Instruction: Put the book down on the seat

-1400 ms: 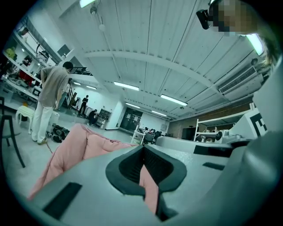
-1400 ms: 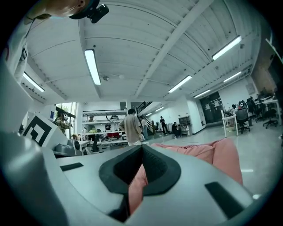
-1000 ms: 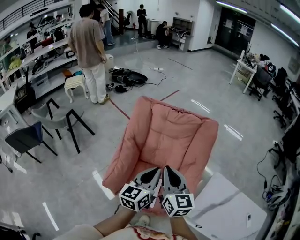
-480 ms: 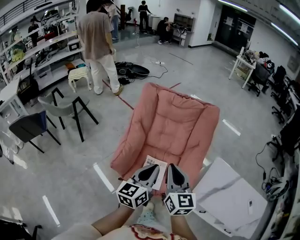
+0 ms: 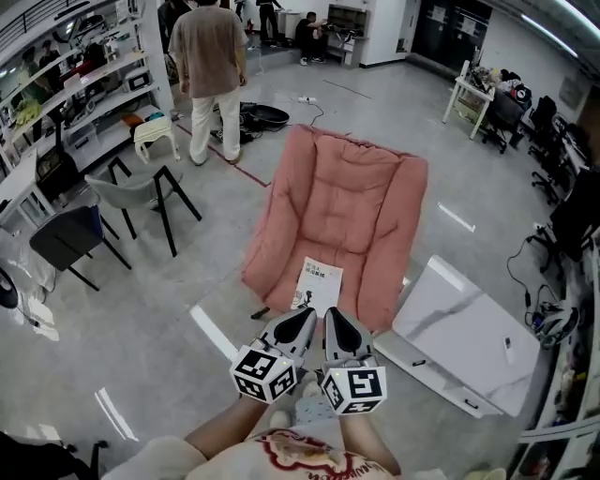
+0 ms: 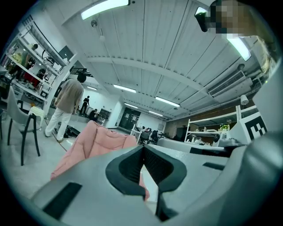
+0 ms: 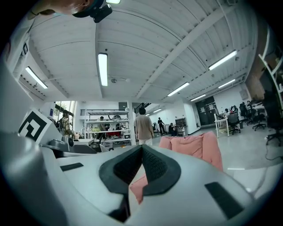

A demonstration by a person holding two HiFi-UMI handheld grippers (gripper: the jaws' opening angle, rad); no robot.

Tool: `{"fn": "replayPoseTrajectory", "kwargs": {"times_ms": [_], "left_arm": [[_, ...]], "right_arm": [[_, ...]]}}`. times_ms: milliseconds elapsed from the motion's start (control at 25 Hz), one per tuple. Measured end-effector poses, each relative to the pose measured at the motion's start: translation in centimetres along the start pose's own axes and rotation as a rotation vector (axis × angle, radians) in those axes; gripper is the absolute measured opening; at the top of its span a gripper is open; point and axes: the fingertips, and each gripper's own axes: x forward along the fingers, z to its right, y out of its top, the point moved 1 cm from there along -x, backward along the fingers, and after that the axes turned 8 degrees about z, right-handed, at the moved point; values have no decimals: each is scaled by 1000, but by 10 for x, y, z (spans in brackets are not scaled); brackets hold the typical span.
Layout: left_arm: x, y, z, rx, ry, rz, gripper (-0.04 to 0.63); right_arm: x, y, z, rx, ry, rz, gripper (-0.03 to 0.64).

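Though free of left gripper (image 5: pixel 303 317) and right gripper (image 5: pixel 331 317), book (image 5: pixel 319 284) on seat (image 5: pixel 352 202)

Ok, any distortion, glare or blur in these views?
Head view: sharp, evenly lit, mild bending at the edges; the book on the chair is clear. Left and right gripper views: heavy fisheye, dark corners, ceiling lights blown out.

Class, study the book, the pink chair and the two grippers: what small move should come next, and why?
Probably just draw both grippers back from the pink chair and stop. The book lies flat on its seat, held by neither; the left gripper and right gripper are shut, empty, side by side near the seat's front edge.
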Motion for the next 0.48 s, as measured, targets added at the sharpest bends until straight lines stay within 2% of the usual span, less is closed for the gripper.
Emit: {"fn": "replayPoseTrajectory", "kwargs": {"times_ms": [160, 360, 480], "left_arm": [[-10, 12, 13, 6, -3, 22, 3], [-21, 23, 29, 16, -35, 42, 3], [-32, 17, 36, 1, -54, 37, 3]], "right_arm": [[-10, 17, -12, -48, 17, 3, 2], [-25, 30, -23, -49, 0, 30, 2], [-39, 27, -29, -50, -19, 32, 2]]}}
